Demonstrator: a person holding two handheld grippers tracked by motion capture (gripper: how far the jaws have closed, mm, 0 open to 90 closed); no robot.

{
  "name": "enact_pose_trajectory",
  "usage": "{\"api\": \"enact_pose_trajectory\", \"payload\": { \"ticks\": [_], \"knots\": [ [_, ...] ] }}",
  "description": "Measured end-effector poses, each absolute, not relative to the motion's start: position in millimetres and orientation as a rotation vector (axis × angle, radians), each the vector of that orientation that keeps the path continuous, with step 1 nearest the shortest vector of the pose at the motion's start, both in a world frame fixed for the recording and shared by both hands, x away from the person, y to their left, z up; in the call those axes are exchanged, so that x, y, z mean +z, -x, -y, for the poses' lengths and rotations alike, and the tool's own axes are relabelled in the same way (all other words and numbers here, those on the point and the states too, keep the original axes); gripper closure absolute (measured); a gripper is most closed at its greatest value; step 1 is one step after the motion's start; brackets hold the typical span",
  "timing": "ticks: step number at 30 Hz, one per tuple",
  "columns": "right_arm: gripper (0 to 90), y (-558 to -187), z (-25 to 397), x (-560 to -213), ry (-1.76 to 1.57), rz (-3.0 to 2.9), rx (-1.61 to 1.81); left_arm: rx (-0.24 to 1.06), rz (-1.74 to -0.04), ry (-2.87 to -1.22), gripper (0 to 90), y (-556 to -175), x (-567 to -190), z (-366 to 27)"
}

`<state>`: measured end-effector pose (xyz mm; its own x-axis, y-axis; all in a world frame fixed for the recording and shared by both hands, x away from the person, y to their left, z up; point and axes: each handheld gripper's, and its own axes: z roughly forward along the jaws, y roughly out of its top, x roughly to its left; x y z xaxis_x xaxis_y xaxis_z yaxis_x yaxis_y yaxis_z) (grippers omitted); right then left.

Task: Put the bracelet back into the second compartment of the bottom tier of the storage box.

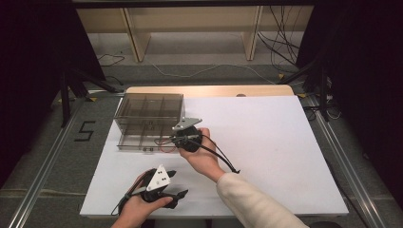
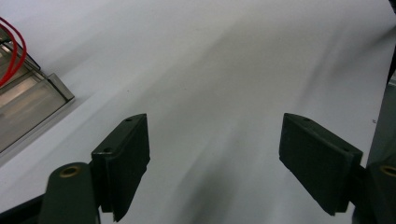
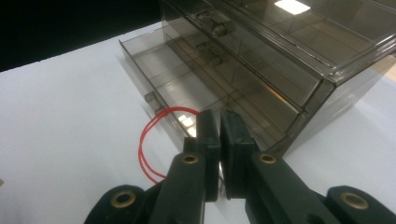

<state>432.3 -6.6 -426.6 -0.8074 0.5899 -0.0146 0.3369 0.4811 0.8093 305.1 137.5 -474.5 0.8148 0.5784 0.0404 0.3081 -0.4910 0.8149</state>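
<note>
A person's right gripper (image 3: pixel 219 140), jaws pressed together on a loop of red wire (image 3: pixel 148 140), hangs over the pulled-out bottom drawer (image 3: pixel 154 65) of a smoky plastic drawer box (image 1: pixel 148 111) at the far left of the white table (image 1: pixel 266 142). The loop hangs partly outside the drawer's front wall, near its small handle. The left gripper (image 2: pixel 215 158) waits near the table's front edge, jaws spread wide and holding nothing. To finish placing the wire well, the right gripper would likely need to carry the loop farther over the drawer's compartment so that all of it clears the front wall, lower it inside, and only then part the jaws, leaving no strand to catch when the drawer slides shut.
</note>
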Motion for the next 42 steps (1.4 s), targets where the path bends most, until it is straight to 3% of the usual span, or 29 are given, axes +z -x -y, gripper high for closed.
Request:
{"api": "enact_pose_trajectory", "payload": {
  "ticks": [42],
  "knots": [
    [87.6,-441.0,-17.3,-424.8,-0.746,-2.465,1.231,0.385,-0.652,-2.114,24.4,-305.7,-474.2,-138.0]
  ]
}}
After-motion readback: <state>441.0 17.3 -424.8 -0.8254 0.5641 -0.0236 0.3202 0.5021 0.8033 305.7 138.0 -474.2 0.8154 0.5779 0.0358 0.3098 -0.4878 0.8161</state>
